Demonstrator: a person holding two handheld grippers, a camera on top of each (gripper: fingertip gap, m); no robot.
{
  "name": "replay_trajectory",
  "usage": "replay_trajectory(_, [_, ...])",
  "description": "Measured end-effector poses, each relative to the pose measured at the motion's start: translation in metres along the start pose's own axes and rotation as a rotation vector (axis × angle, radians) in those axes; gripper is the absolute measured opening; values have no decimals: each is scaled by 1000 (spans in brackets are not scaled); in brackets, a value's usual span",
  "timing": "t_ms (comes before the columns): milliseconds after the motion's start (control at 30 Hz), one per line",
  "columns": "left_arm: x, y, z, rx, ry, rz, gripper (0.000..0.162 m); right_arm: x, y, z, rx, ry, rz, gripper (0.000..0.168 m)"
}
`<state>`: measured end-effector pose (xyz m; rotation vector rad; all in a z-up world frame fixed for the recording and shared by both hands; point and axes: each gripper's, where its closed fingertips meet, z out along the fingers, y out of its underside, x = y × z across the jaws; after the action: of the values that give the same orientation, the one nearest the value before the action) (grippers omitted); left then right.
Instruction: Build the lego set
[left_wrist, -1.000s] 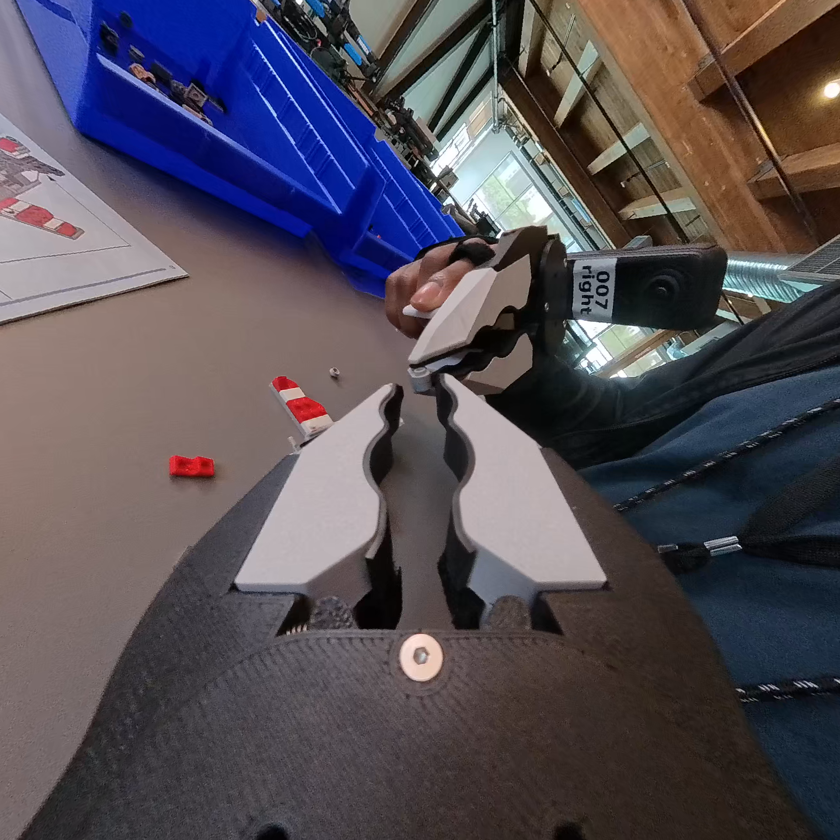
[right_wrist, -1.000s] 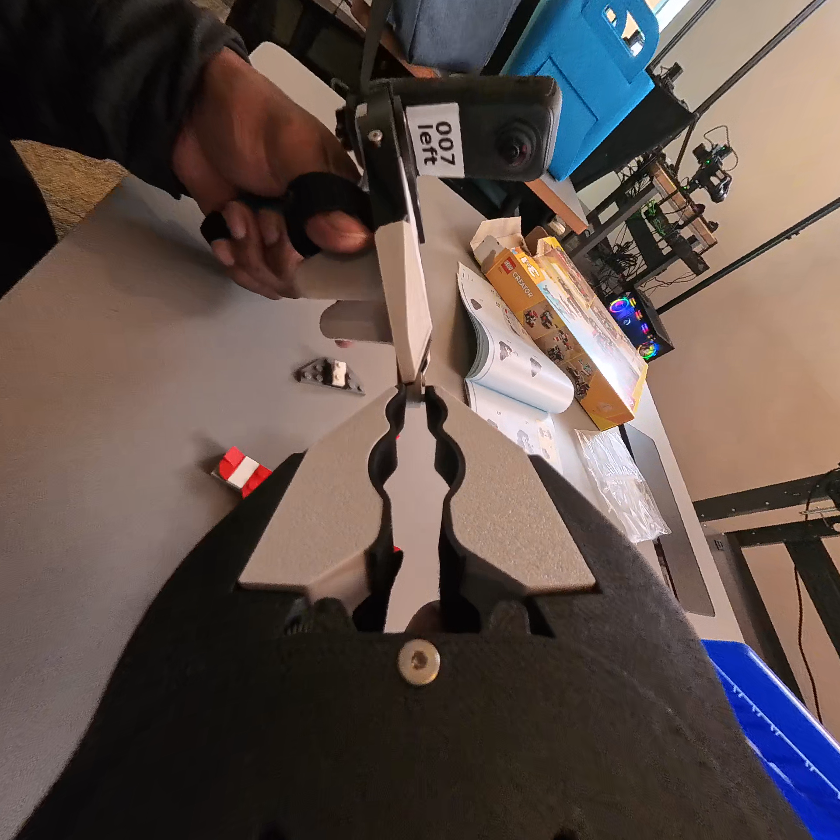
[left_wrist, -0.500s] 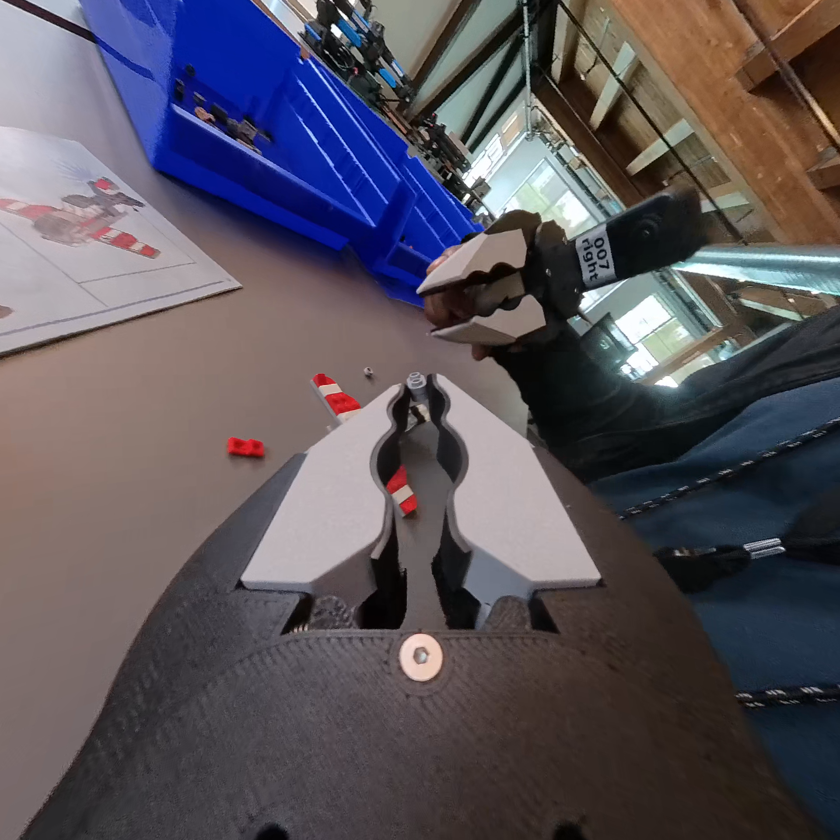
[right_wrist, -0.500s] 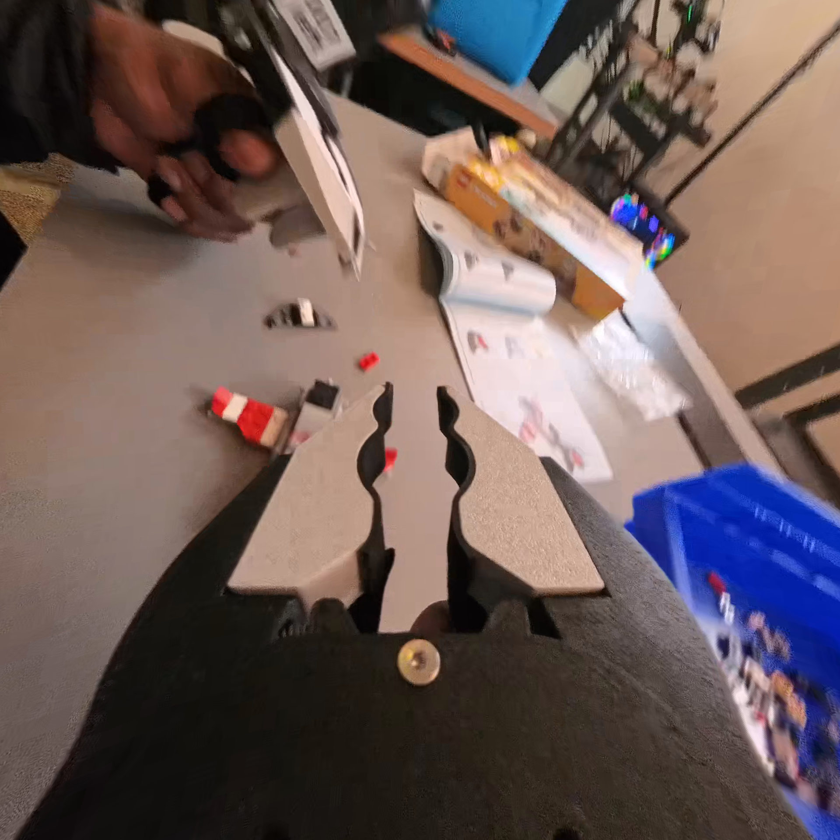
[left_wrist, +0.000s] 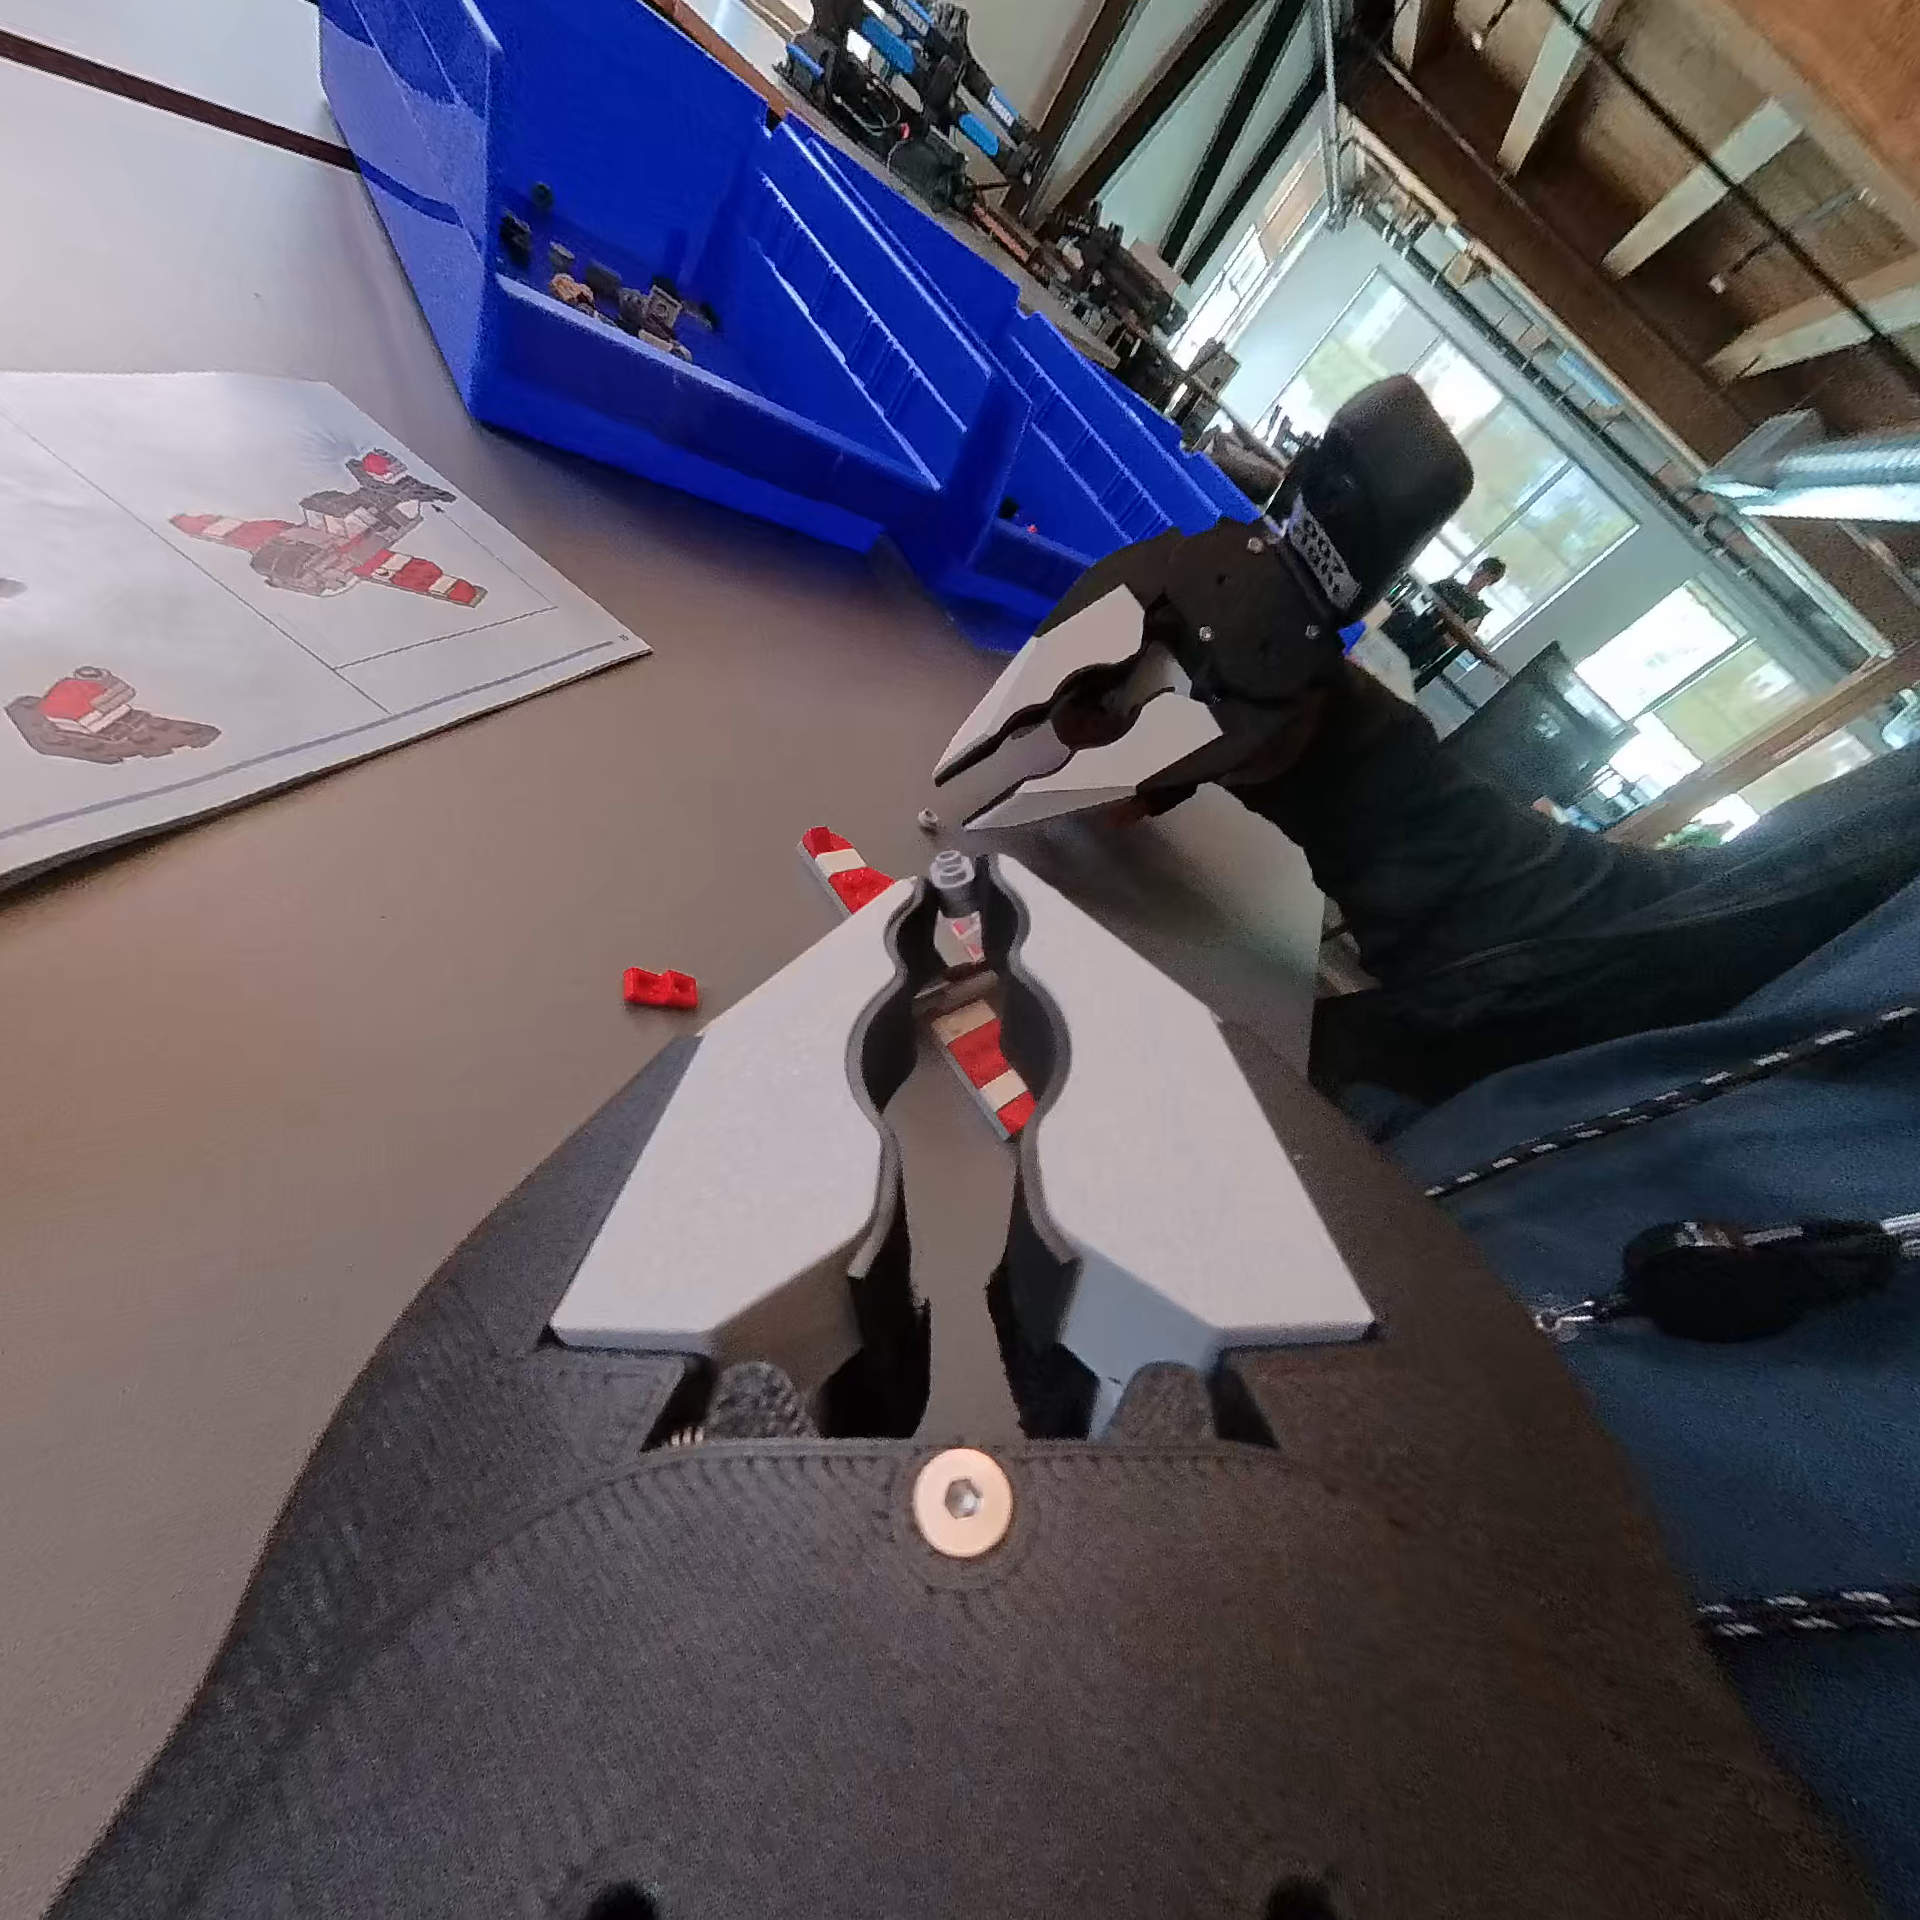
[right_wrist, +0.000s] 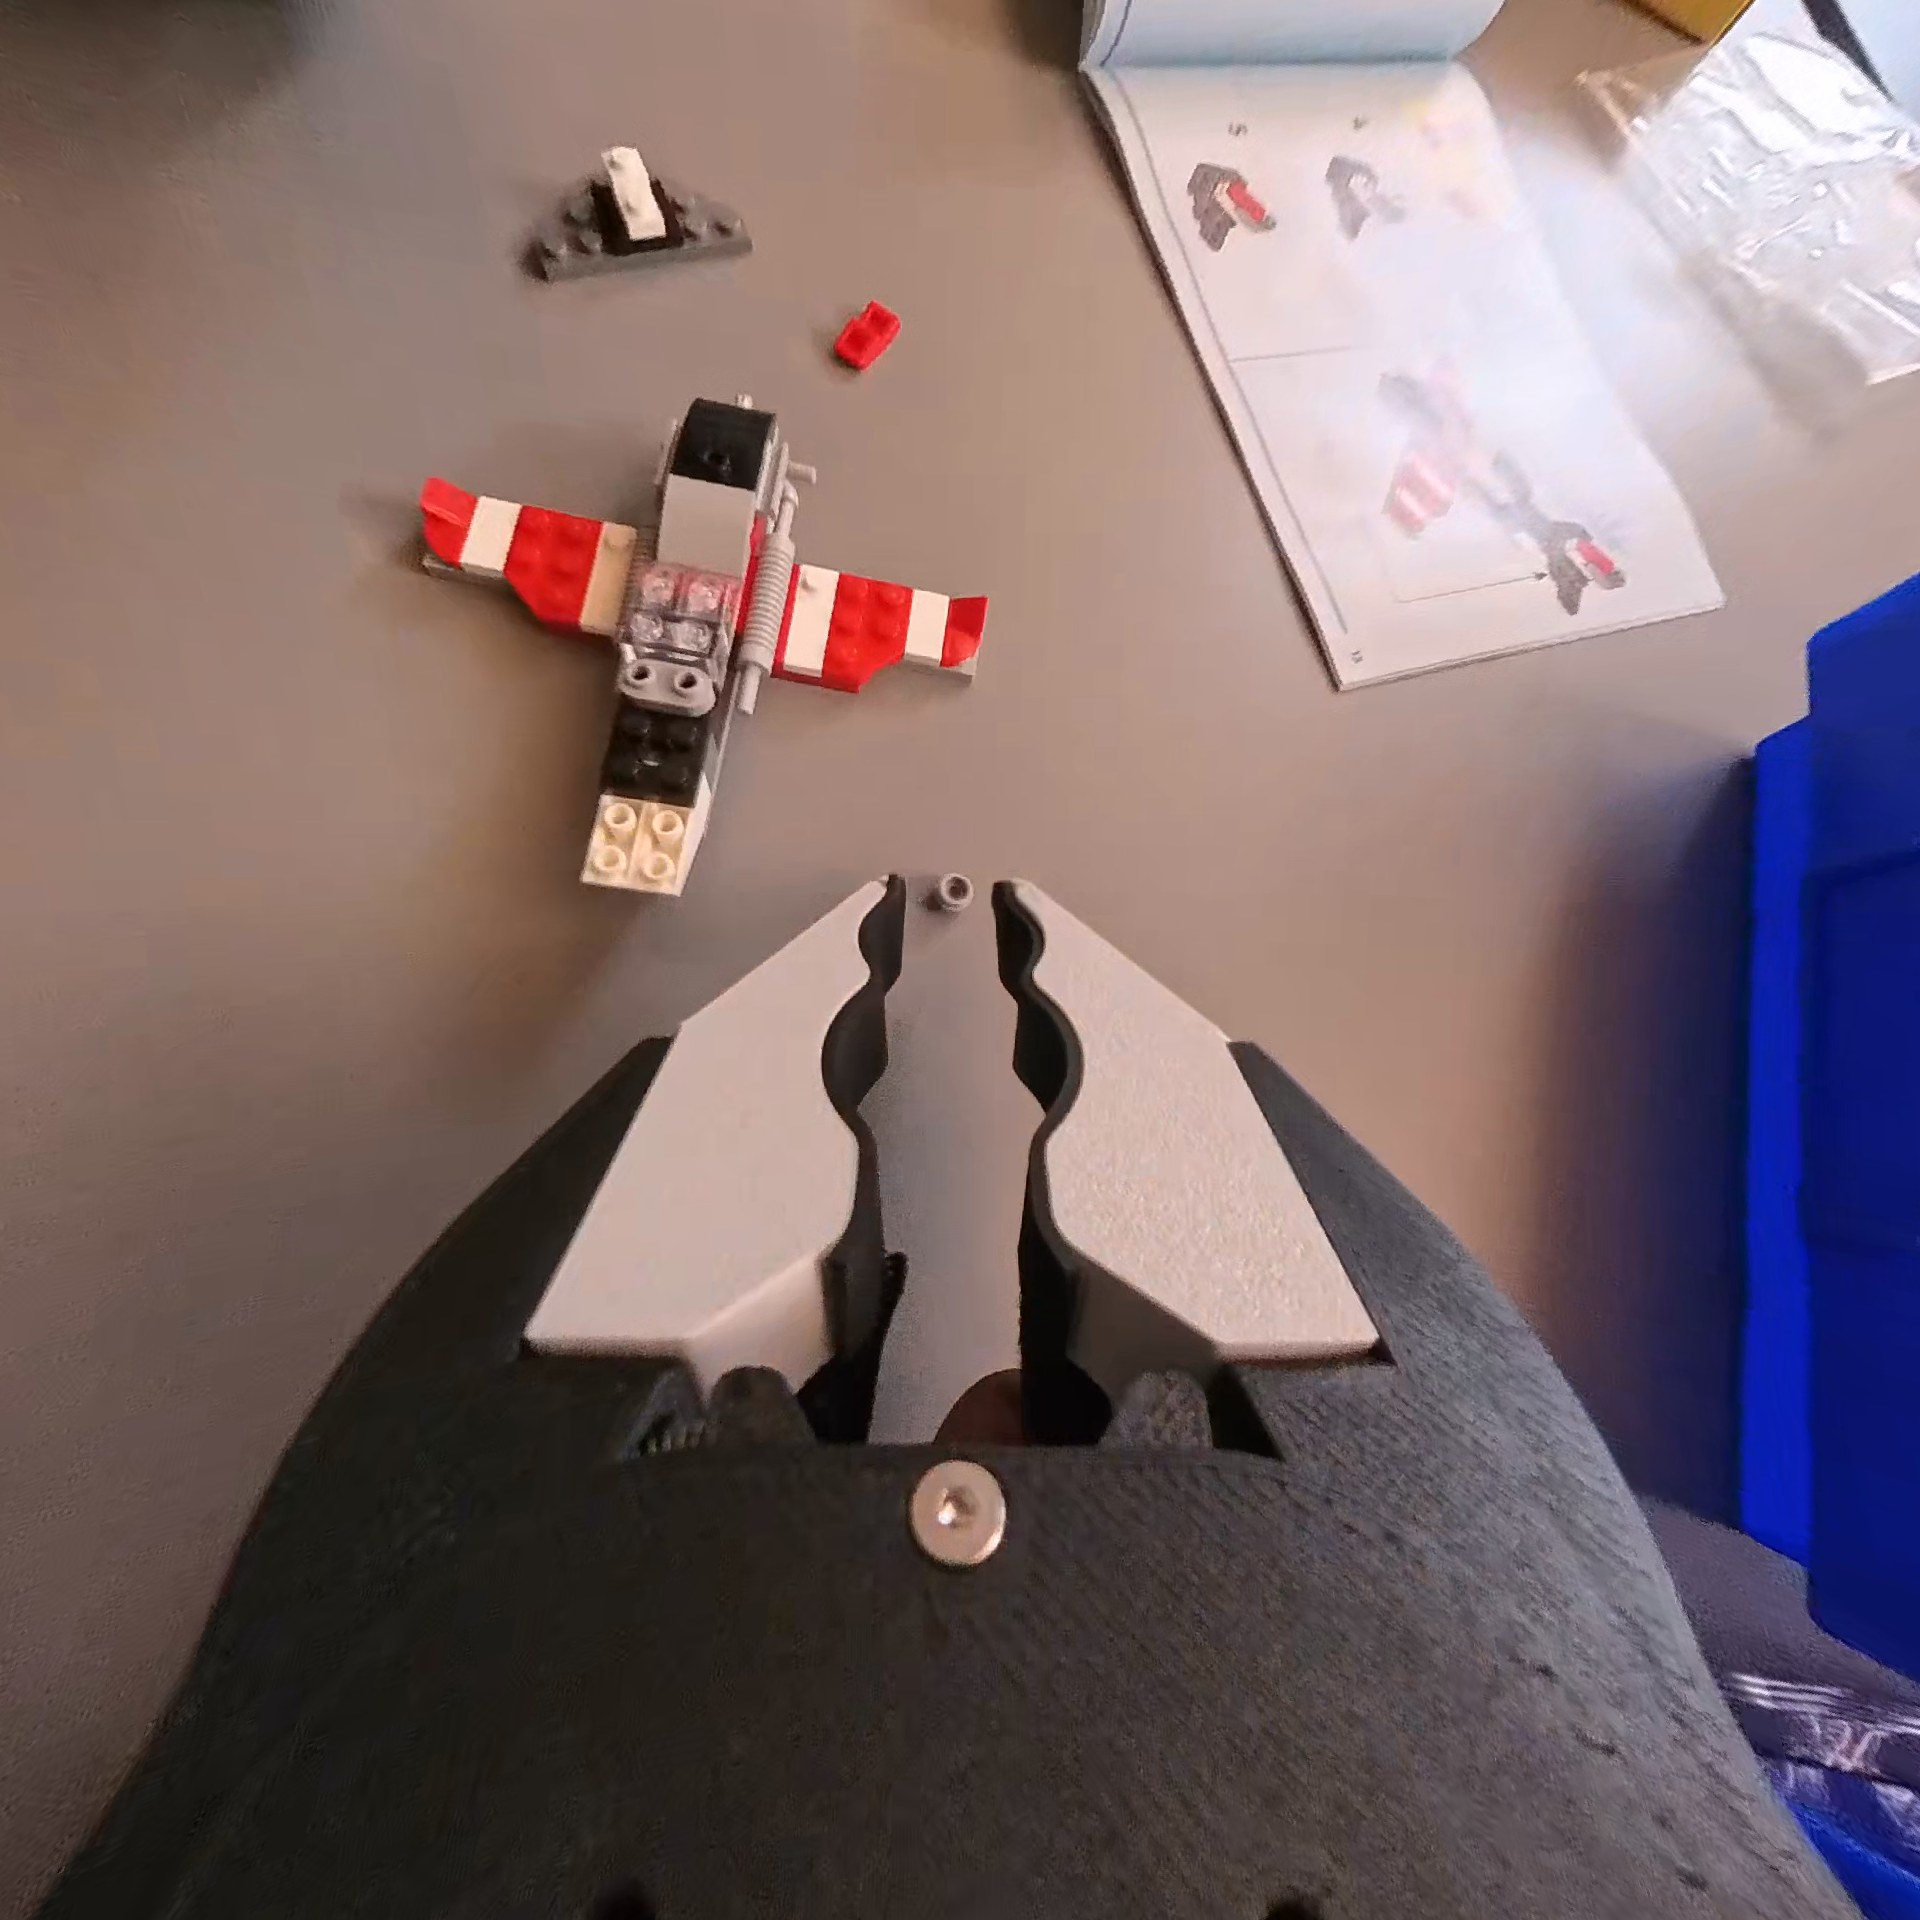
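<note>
Studs are the whole business here, tiny hard plastic things that weigh next to nothing and skate on a smooth tabletop. My right gripper (right_wrist: 943, 885) hangs over the table (right_wrist: 260, 935) with its jaws apart, and one loose grey round stud (right_wrist: 952, 891) lies on its side right between the tips, touching neither. I judge it is best pinched across its round barrel, low and square. If one jaw catches it off-centre, I expect it to flick away rather than seat. My left gripper (left_wrist: 954, 883) has its jaws drawn nearly together on a second small grey round piece (left_wrist: 952, 869), clamped at the very tips with the knob end poking out. That grip looks shallow, so any twist could roll the piece out. Beyond and to the left of the right tips sits the plane model (right_wrist: 686, 603), red-and-white wings spread flat and studs up. It is stiff as a whole, but it is only clicked together, so I would press a part straight down over the fuselage, not out on a wing. A red plate (right_wrist: 868, 335) and a dark grey wedge assembly (right_wrist: 634, 223) lie farther ahead, and the instruction booklet (right_wrist: 1403, 364) is off to the right.
</note>
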<state>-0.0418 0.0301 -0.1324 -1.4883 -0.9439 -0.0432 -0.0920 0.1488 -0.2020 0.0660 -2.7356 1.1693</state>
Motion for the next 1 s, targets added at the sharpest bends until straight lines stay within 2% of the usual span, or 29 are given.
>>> replay_trajectory(267, [15, -3, 3, 1, -3, 194, 8, -2, 4, 8, -34, -18, 5, 13])
replay_trajectory(633, [41, -18, 2, 105, -15, 499, 8, -1, -1, 9, -25, -11, -3, 8])
replay_trajectory(767, [49, -23, 1, 144, -12, 560, 8, -4, -37, -4, 104, -11, -46, 8])
replay_trajectory(900, [59, -27, 1, 182, -2, 620, 8, -22, -104, -29, 301, -37, -175, 8])
replay_trajectory(1000, [66, -28, 2, 199, -3, 671, 8, -37, -147, -46, 386, -53, -284, 8])
